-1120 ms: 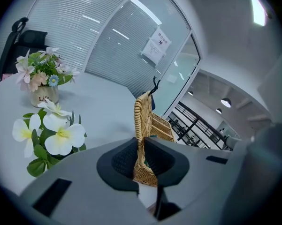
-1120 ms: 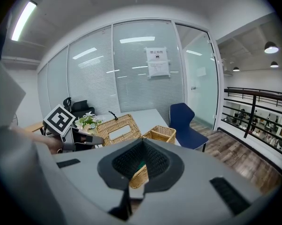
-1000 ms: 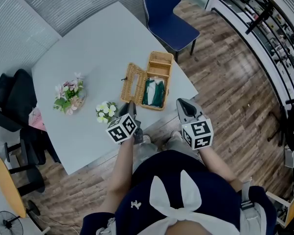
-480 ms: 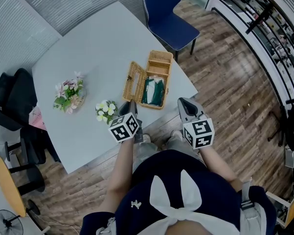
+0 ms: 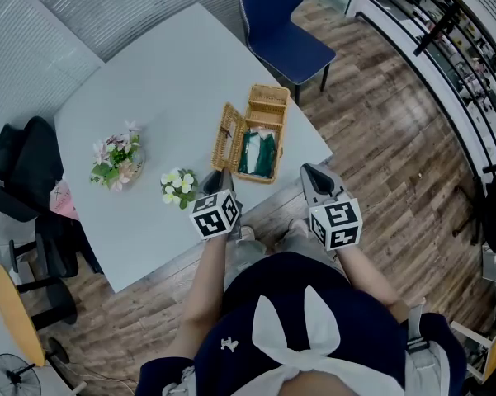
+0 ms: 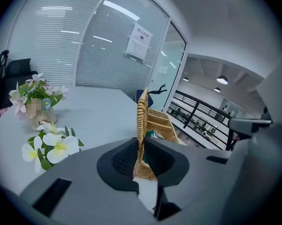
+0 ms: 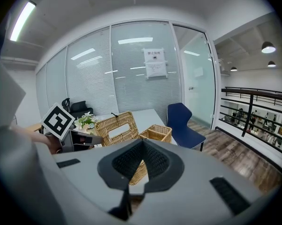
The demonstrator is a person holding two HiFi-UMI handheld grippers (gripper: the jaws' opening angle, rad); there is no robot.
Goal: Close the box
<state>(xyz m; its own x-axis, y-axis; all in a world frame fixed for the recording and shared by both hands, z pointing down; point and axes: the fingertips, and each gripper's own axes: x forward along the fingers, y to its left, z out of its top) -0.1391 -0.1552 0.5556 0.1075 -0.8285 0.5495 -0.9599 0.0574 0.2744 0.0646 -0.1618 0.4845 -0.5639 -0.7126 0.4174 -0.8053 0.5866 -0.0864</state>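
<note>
While the smooth pale-grey surface spreads wide, the rectangular woven wicker box sits near its edge, green cloth inside. Its slotted lid stands nearly upright. The left gripper fingers pinch the lid's near edge. The right gripper, near the box but apart, has fingers clenched on nothing.

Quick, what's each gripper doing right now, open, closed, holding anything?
Left gripper: closed on the edge of the wicker lid.
Right gripper: jaws together, holding nothing.

Wood floor, blue chair
</note>
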